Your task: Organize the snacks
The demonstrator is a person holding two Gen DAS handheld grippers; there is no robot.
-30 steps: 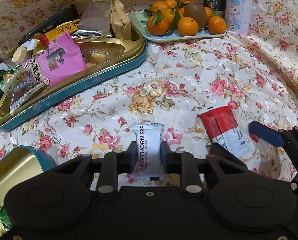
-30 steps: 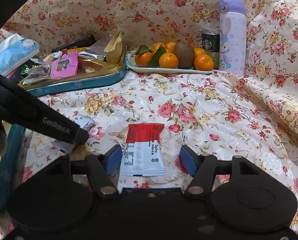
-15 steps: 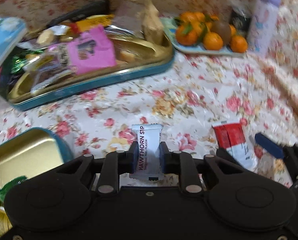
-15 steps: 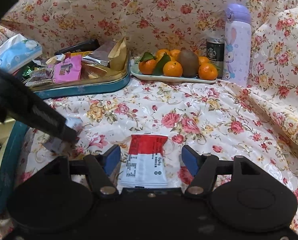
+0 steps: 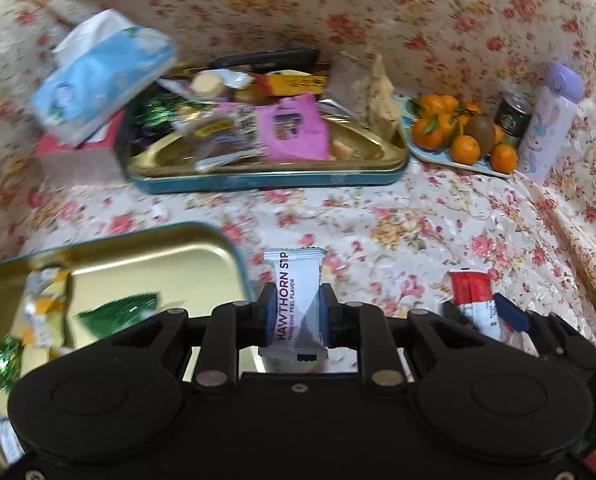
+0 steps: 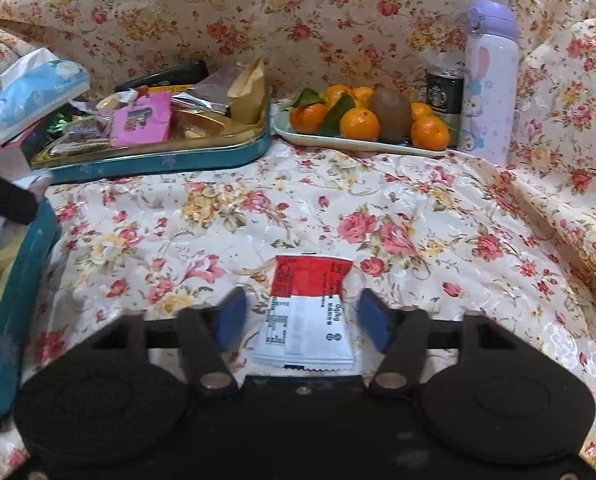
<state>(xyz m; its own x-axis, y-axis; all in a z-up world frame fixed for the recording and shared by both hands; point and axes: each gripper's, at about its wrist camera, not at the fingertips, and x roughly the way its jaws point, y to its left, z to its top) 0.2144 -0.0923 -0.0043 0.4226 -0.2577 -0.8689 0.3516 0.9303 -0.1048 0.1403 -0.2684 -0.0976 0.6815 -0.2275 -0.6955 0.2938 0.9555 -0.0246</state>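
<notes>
The left gripper (image 5: 296,316) has its blue-padded fingers closed on a small white foil-plastic snack sachet printed "HAWTHORN" (image 5: 296,304), pinching it across its narrow middle so that the crimped top end stands up above the pads, just beside the near corner of a gold-lined, teal-walled rectangular tin (image 5: 233,252) that already holds a few wrapped sweets. The right gripper (image 6: 302,320) stands wide, its two blue pads apart on either side of a flat red-and-white plastic snack packet (image 6: 308,312) that lies on the cream floral tablecloth (image 6: 418,208), touching neither pad as far as can be seen. Both packets look very light, thin and soft, with slick film skins; they will probably buckle rather than resist, and may slide out if gripped near a sealed end. The red-and-white packet is best taken across its width near the middle, with the pads low to the cloth so that they catch the packet's edges rather than the fabric. The contents seem small and may crumble under a hard squeeze, so a gentle close should serve.
</notes>
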